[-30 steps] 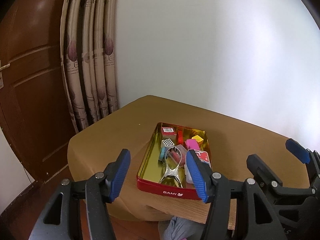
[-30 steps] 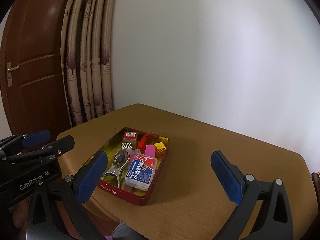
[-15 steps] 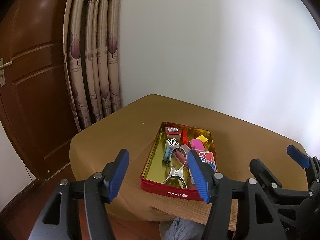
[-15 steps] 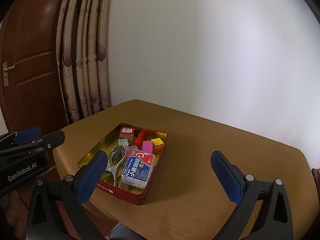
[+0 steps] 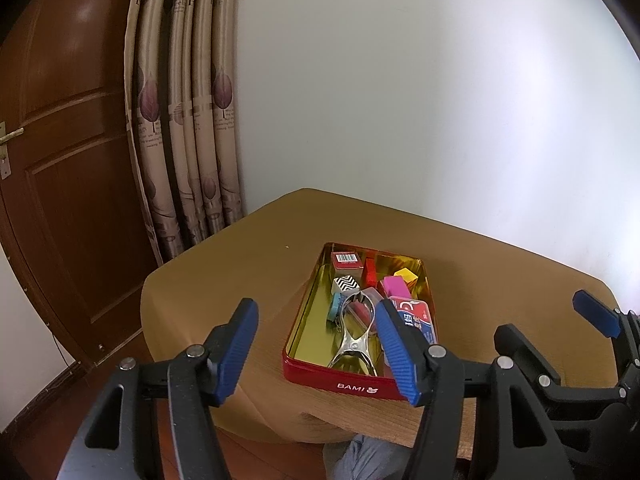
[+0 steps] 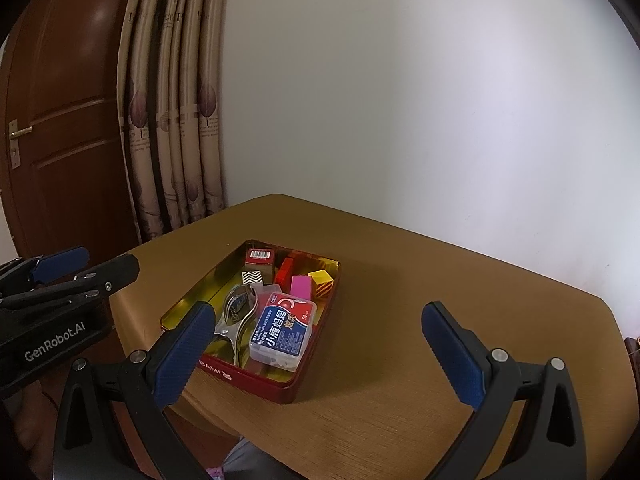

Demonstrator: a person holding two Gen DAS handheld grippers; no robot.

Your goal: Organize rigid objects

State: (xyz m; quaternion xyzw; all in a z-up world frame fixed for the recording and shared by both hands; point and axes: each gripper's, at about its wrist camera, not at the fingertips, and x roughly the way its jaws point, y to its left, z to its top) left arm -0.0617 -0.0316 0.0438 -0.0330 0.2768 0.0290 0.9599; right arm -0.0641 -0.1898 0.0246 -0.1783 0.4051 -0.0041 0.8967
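The red tin point(image 6: 280, 382) sits at the near left part of the table point(image 6: 420, 304), its short near wall close to the table's near edge and its long left wall running along toward the rounded left corner. To the tin's right the brown tabletop lies bare as far as the far and right edges, which leaves wide open room there; on the left only a narrow strip of top separates tin from edge. The tin is a shallow rectangle with rounded corners, red outside with white lettering on the near wall, and shiny gold inside. Its left half shows bare gold floor; the things crowd the right half and far end. A clear plastic box point(image 6: 282, 330) with a blue and red label lies at the near right, and beside it on the left rests a polished metal clip point(image 6: 236, 314). Farther back stand a pink block point(image 6: 301, 286), a yellow block point(image 6: 322, 280), a red block point(image 6: 285, 272), a black-and-white zigzag block point(image 6: 253, 278), and a red box with a barcode point(image 6: 260, 258). The left gripper point(image 5: 316, 344) hangs short of the tin's near left corner, blue ribbed pads parted, nothing between them. The right gripper point(image 6: 316, 354) hovers above the near table edge, jaws spread wide and empty. A patterned curtain point(image 6: 172, 120) and a brown wooden door point(image 6: 60, 120) stand far left, against a plain white wall point(image 6: 420, 100).
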